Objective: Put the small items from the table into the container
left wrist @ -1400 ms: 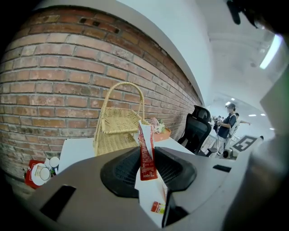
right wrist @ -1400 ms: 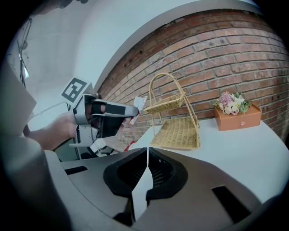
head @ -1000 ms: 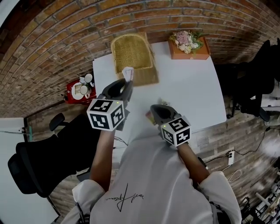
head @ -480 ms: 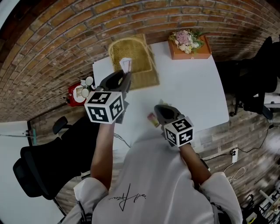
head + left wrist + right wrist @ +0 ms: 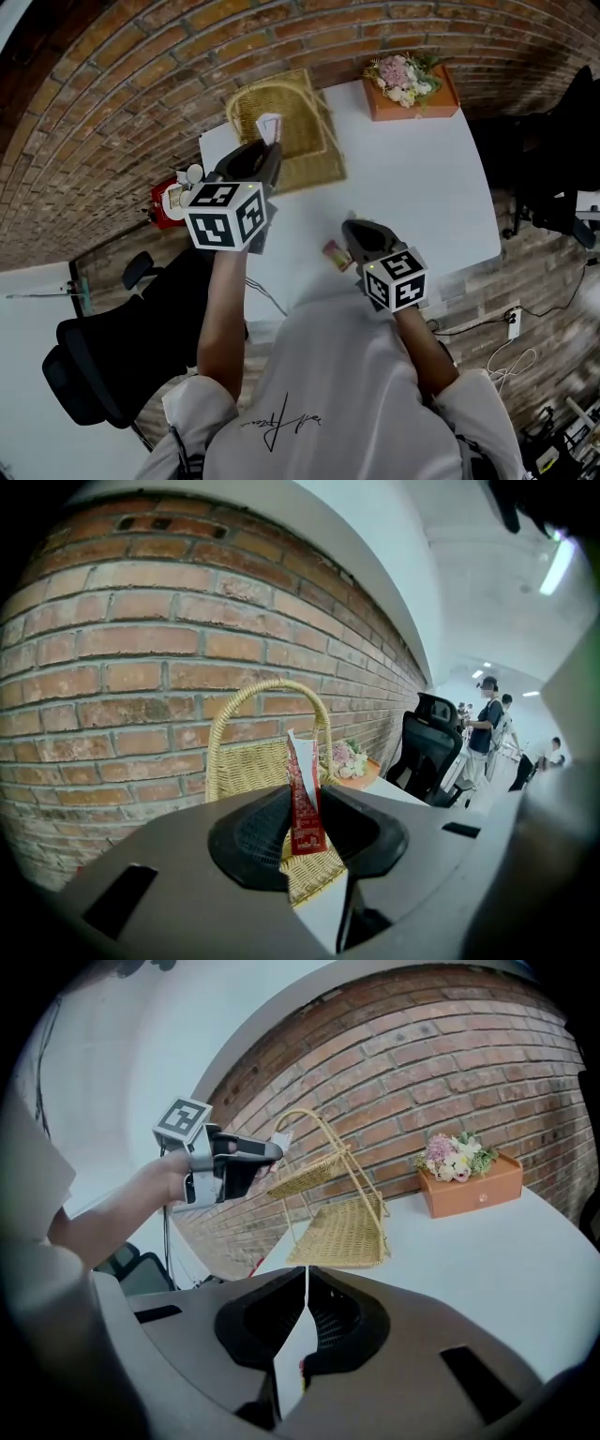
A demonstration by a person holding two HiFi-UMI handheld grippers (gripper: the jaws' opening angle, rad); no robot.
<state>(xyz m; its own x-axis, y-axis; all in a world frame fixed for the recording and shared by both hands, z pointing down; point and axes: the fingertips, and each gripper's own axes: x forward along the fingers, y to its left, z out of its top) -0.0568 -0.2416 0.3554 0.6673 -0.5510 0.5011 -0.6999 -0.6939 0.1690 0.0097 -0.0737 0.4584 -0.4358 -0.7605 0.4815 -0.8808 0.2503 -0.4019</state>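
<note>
- Since the earlier frame, the left claw has moved away from the person, so its sachet is no more at the front edge of the basket but over the wicker of it, as we see in the head view.
- In the left gripper view, the left claw holds the red sachet upright between its two jaws. The white top of the sachet stands above the jaws, in front of the handle of the basket.
- From the right gripper view, we see the left claw in the air beside the raised part of the basket, not touching the worktop.
- The right claw has its jaws together, and we see nothing between them.
- In the head view, the right claw is low over the near side of the white worktop.
- A small packet lies on the worktop just beside the right claw, on its left.
- An orange flower box stands at the far corner of the worktop, near the brick wall and well apart from the basket.
</note>
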